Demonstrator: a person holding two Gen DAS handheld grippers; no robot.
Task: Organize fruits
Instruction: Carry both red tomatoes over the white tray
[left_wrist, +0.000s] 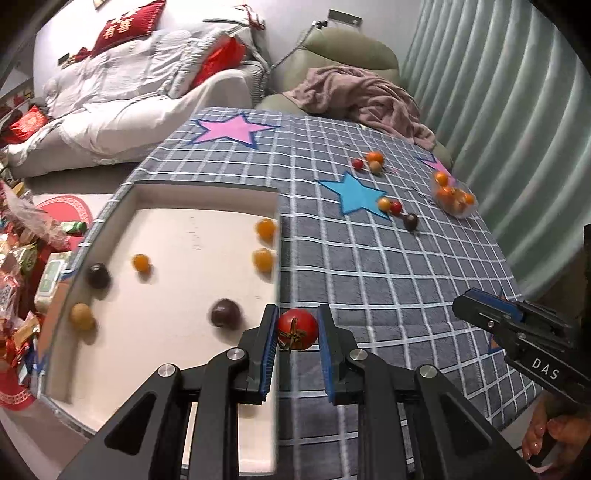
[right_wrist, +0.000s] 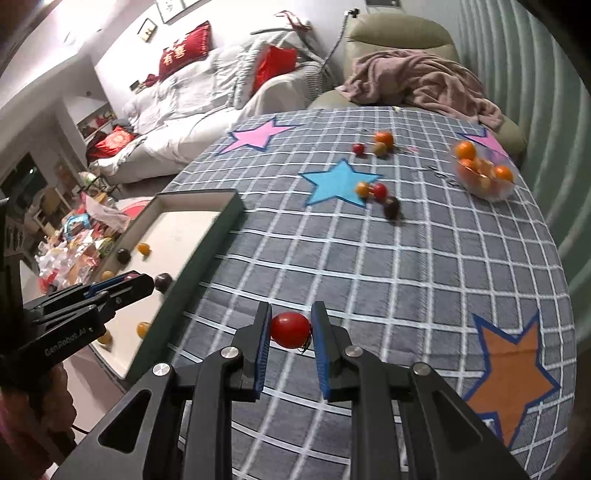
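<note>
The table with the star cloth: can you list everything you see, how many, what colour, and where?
grey checked tablecloth with stars: one, covers the table
shallow white tray with dark rim: one, left side of the table
small round fruits in the tray: six seen from the left wrist, three orange, two dark purple, one tan
loose small fruits on the cloth: six, red, orange, tan and dark, near the blue star
clear bowl of orange fruits: one, far right edge
pink blanket: one, on the green armchair
white sofa with red cushions: one, behind the table
left hand-held gripper: shut on a red cherry tomato
right hand-held gripper: shut on another red cherry tomato
</note>
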